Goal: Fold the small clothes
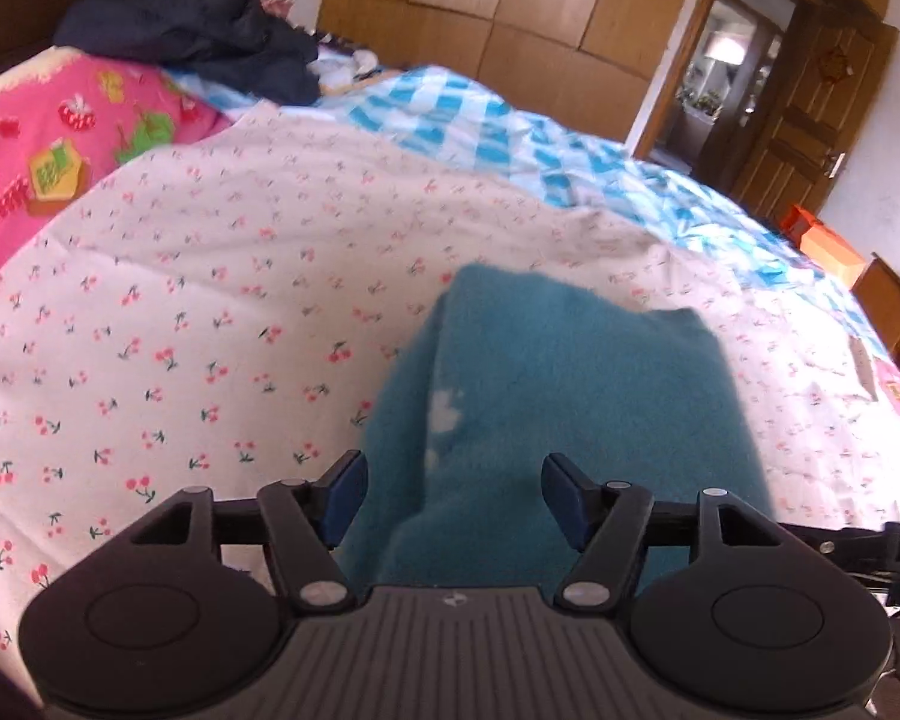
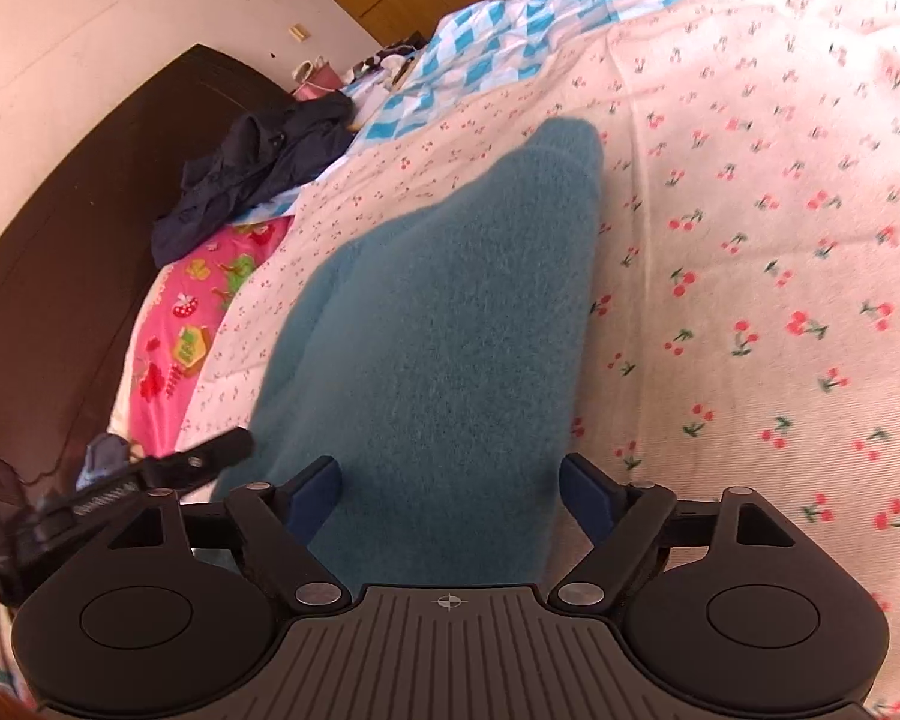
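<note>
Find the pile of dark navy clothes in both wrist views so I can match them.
Left wrist view: the pile of dark navy clothes sits top left, beyond the pink strawberry-print pillow.
Right wrist view: the pile lies left of centre, against the dark headboard.
Shared landmark: the pink pillow, just beside the pile.

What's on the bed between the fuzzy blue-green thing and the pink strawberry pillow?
Only bare cherry-print sheet lies between the teal garment and the pink pillow; nothing rests on that stretch. The left wrist view shows it best.
</note>
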Tool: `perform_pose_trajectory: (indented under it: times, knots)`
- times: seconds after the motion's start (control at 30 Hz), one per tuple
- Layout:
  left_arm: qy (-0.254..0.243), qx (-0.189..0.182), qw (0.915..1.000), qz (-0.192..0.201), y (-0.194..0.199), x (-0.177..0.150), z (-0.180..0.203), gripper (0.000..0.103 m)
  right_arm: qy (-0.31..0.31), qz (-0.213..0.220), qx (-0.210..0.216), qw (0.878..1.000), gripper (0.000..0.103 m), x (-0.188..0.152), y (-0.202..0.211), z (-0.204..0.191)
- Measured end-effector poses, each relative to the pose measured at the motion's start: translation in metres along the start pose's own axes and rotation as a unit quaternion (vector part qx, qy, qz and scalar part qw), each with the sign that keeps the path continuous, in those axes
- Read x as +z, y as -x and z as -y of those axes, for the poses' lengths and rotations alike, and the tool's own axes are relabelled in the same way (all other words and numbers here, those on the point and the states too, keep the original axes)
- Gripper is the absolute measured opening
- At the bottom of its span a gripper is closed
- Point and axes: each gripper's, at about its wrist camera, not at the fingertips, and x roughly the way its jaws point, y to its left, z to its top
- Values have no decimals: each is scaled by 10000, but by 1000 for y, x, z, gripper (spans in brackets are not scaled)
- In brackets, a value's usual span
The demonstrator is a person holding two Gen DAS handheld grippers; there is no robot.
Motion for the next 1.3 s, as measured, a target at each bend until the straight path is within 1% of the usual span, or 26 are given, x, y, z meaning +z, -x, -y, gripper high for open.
perform_pose_trajectory:
  times: [0.03,0.07,0.1,0.17,0.23,0.3,0.33,0.4,0.47,0.5,0.53,0.57,0.6,0.63,0.67,0.73,0.9,0.93,0.97,1.03,1.1,1.2,1.3]
  knots:
    - [-40,6,10000,-20,-4,-2,-3,71,-39,-22,53,10000,90,1,-4,1]
    - [-65,-33,10000,-35,-8,-5,-5,75,-54,-40,78,9999,91,1,-9,2]
    - [-87,-31,9999,-49,-11,-7,-8,82,-56,-71,75,9999,92,2,-13,2]
    - [-115,-36,9999,-22,-13,-10,-13,87,-34,-132,102,9999,94,3,-19,3]
    - [-111,-219,9997,-60,-13,-11,-18,87,59,-173,153,9997,95,3,-20,4]
    - [-11,-507,9984,-244,-20,-12,-22,89,104,-234,243,9994,95,1,-23,8]
    - [68,-663,9971,-363,-25,-12,-24,90,-19,-311,324,9990,96,2,-28,12]
    - [320,-863,9945,-508,-37,-13,-31,96,-319,-407,502,9974,98,3,-41,19]
    - [595,-1025,9909,-634,-43,-12,-36,94,-459,-343,511,9970,98,3,-49,17]
    - [599,-1059,9906,-629,-42,-13,-35,92,-409,-316,449,9977,98,2,-50,13]
    - [518,-1114,9905,-617,-39,-15,-30,90,-312,-300,385,9983,95,1,-49,9]
    - [471,-1183,9899,-631,-37,-18,-26,87,-260,-296,377,9985,89,0,-46,8]
    - [462,-1231,9891,-665,-36,-20,-22,86,-296,-323,406,9982,85,0,-42,10]
    - [461,-1258,9885,-702,-35,-22,-18,85,-398,-372,485,9973,78,0,-37,14]
    - [482,-1318,9873,-738,-35,-24,-15,84,-493,-419,570,9963,73,-1,-31,19]
    - [514,-1431,9851,-800,-30,-26,-4,83,-586,-457,616,9953,72,-3,-17,27]
    - [298,-1825,9779,-972,-18,-49,33,82,-556,-393,343,9971,72,-13,31,45]
    - [238,-1792,9781,-1028,-18,-52,41,82,-562,-424,281,9971,74,-14,35,49]
    - [176,-1680,9801,-1041,-18,-54,47,84,-627,-470,200,9967,74,-16,37,54]
    - [-64,-1422,9852,-956,-17,-57,58,86,-725,-482,106,9961,77,-19,35,58]
    - [-115,-1264,9886,-815,-11,-59,57,88,-641,-433,-10,9970,79,-20,36,51]
    - [-125,-903,9948,-455,6,-59,52,87,-364,-343,-270,9984,80,-21,45,36]
    - [-393,-521,9979,-55,23,-63,57,87,-50,-231,-578,9980,80,-23,60,25]
